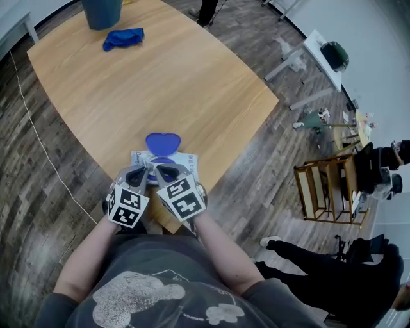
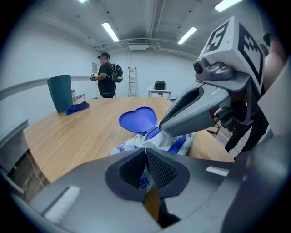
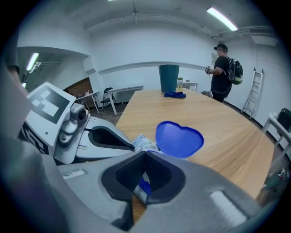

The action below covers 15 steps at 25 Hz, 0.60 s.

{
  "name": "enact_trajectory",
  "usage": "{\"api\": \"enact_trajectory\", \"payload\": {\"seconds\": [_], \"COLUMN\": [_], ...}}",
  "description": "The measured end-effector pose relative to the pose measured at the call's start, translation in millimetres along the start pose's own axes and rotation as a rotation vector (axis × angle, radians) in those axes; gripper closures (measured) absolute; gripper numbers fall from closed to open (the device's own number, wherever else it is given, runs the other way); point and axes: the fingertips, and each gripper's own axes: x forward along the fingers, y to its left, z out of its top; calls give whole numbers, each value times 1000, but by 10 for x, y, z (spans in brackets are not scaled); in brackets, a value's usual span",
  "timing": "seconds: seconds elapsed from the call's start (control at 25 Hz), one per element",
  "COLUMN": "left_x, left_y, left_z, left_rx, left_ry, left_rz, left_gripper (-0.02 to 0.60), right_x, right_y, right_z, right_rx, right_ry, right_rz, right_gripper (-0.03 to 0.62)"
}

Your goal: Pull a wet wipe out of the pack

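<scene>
A wet wipe pack (image 1: pixel 187 160) lies near the table's front edge, its blue heart-shaped lid (image 1: pixel 163 142) flipped open away from me. My left gripper (image 1: pixel 146 168) is shut, its tips pinching the near edge of the pack (image 2: pixel 125 144). My right gripper (image 1: pixel 158 168) is shut at the opening beside the lid (image 2: pixel 137 119), and a bit of white wet wipe (image 2: pixel 153 139) is bunched at its tip (image 2: pixel 159 130). In the right gripper view its jaws (image 3: pixel 145 153) meet over the pack (image 3: pixel 144 142), with the left gripper (image 3: pixel 132 146) close alongside and the lid (image 3: pixel 178 138) beyond.
A crumpled blue cloth (image 1: pixel 123 38) and a teal bin (image 1: pixel 102 13) sit at the table's (image 1: pixel 192 83) far end. A wooden rack (image 1: pixel 327 186) and a seated person's legs (image 1: pixel 307 256) are to the right. Another person (image 2: pixel 107 75) stands beyond the table.
</scene>
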Motion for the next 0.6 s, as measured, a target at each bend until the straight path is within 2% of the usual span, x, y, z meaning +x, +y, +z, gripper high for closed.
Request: {"api": "enact_trajectory", "payload": {"seconds": [0.6], "left_x": [16], "left_y": [28], "left_z": [7], "left_rx": [-12], "left_ry": [1], "left_rz": [6], "left_gripper": [555], "right_x": [-408], "right_y": [-58], "right_z": [267], "right_rx": [18], "right_ry": [-114], "right_rz": [-14], "right_gripper": [602]}}
